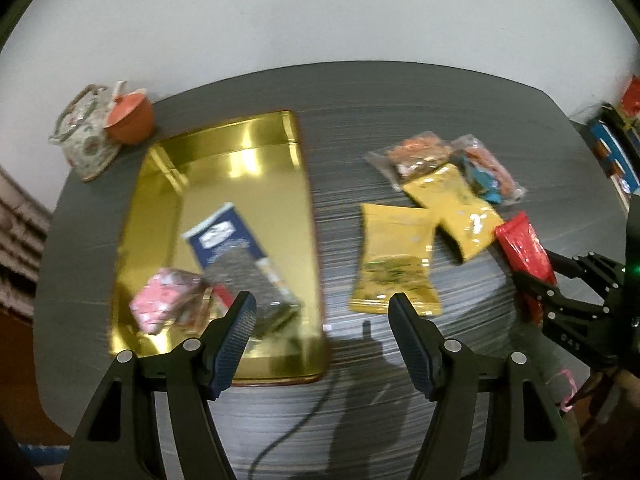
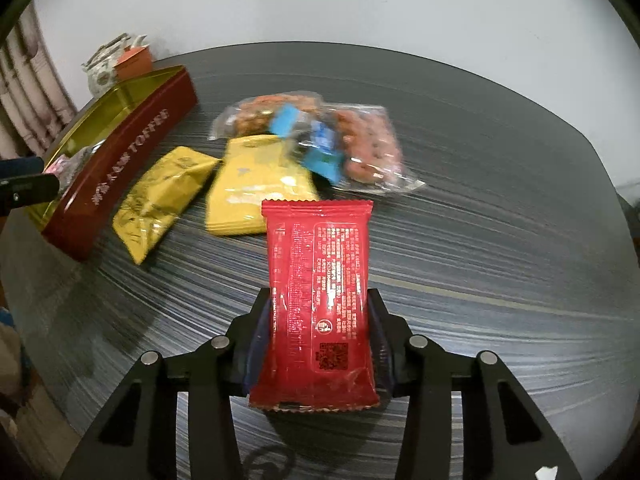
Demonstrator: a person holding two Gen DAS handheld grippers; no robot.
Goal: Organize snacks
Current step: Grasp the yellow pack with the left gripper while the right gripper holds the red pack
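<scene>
My right gripper [image 2: 320, 292] is shut on a red snack packet [image 2: 320, 272], its pads pressing both long sides; the same packet [image 1: 524, 248] shows at the right of the left wrist view. My left gripper [image 1: 324, 304] stands open with nothing in it, over the table between the tin and the yellow packets. The open gold-lined tin [image 1: 240, 140], red outside [image 2: 120, 168], holds a blue packet [image 1: 232, 248] and a pink one [image 1: 164, 304]. Two yellow packets [image 1: 394, 260] [image 1: 456, 208] and two clear bags of snacks [image 1: 416, 152] [image 1: 488, 172] lie on the grey table.
A floral teapot [image 1: 86, 132] and an orange cup [image 1: 130, 118] stand at the table's far left corner behind the tin. A dark cable [image 1: 288, 432] runs across the near part of the table. Stacked items [image 1: 612, 152] sit off the table's right edge.
</scene>
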